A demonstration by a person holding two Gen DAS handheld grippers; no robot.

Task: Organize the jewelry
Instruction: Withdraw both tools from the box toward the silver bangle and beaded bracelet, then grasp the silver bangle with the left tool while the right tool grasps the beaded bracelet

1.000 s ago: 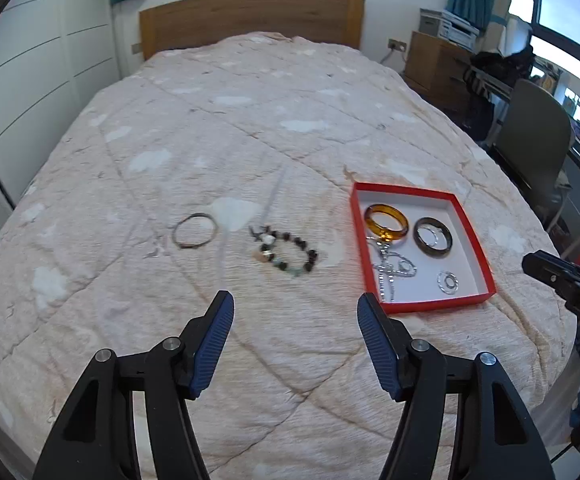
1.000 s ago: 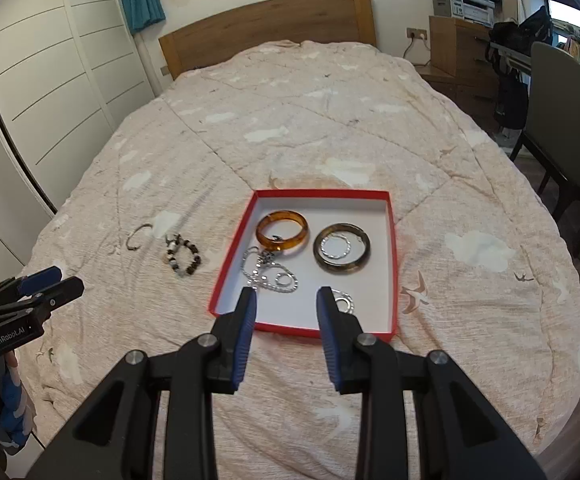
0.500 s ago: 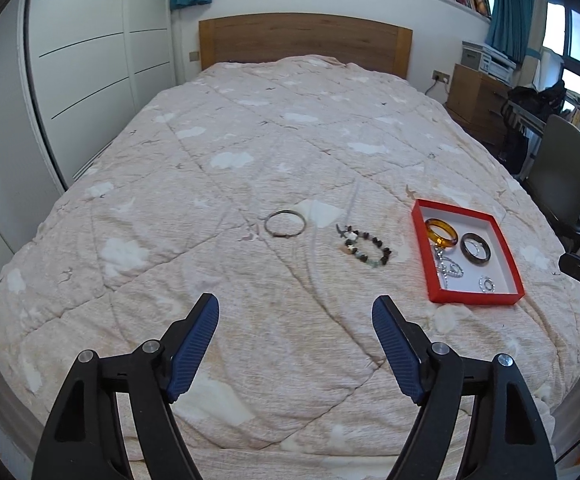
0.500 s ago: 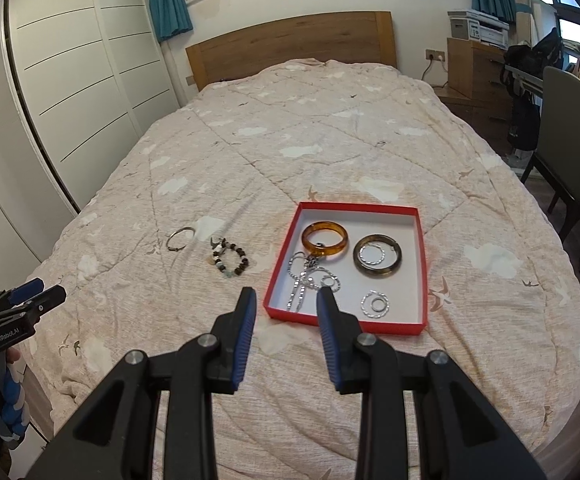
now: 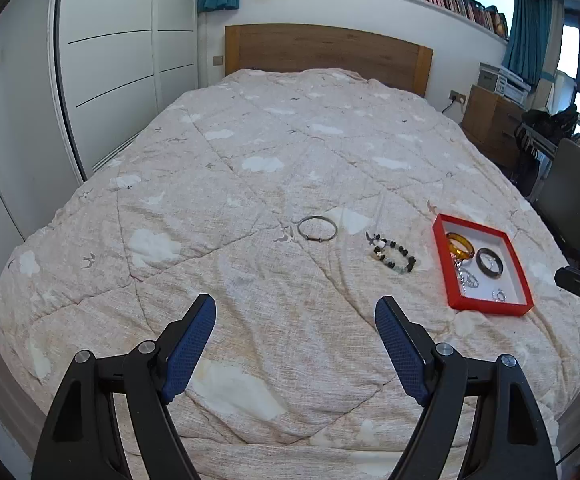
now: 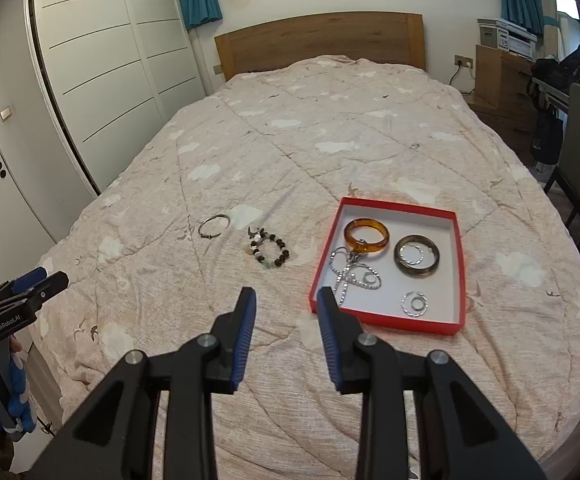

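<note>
Red tray on bed, part-filled; two bracelets loose on quilt.

Red tray holds amber bangle, dark bangle with a thin silver ring inside it, silver chain, and small silver rings. On the quilt to its left: beaded bracelet, then thin metal bangle further left. Chain tangle and ring count hard to make out. Left gripper fingers spread wide, empty; right gripper fingers partly apart, empty. Both sit farther from the jewelry than a second ago.
</note>
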